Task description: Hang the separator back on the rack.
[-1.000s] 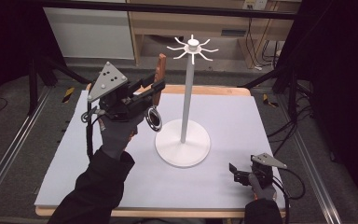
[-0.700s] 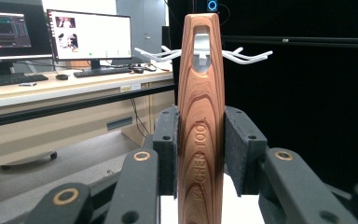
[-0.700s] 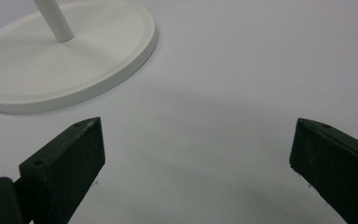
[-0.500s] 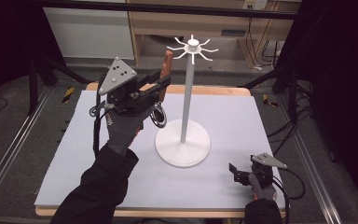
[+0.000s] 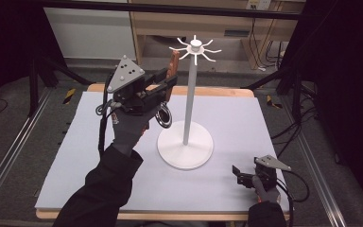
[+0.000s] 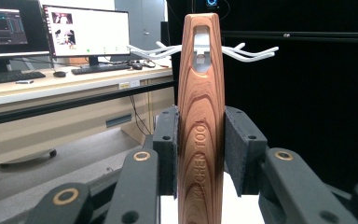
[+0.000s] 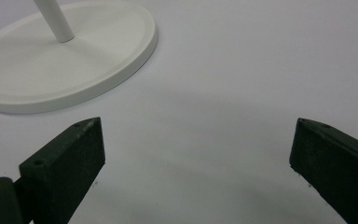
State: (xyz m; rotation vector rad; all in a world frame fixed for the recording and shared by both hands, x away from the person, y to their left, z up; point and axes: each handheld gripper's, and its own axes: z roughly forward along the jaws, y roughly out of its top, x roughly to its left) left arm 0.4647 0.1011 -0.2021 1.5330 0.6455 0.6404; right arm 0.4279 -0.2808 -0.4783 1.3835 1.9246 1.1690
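A wooden-handled kitchen tool (image 5: 174, 64) stands upright, raised above the table, with my left gripper (image 5: 168, 80) shut on its handle. A metal ring (image 5: 164, 117) hangs below the gripper. In the left gripper view the handle (image 6: 201, 116) sits clamped between both pads, its slotted hole level with the white hooks (image 6: 251, 52) behind it. The white stand (image 5: 189, 104) rises from a round base (image 5: 185, 149), and its hook crown (image 5: 196, 47) is just right of the tool's top. My right gripper (image 5: 238, 174) rests low at the front right, open with nothing between its fingers (image 7: 198, 140), facing the base (image 7: 65, 70).
The pale table top (image 5: 75, 156) runs out to wooden edges at front and back. A wooden cabinet (image 5: 208, 23) stands behind the table. Dark frame rails flank both sides. A desk with monitors (image 6: 88, 32) shows far off in the left gripper view.
My left gripper has risen and shifted right with the wooden tool, bringing its top close to the hook crown. The right gripper has stayed where it was.
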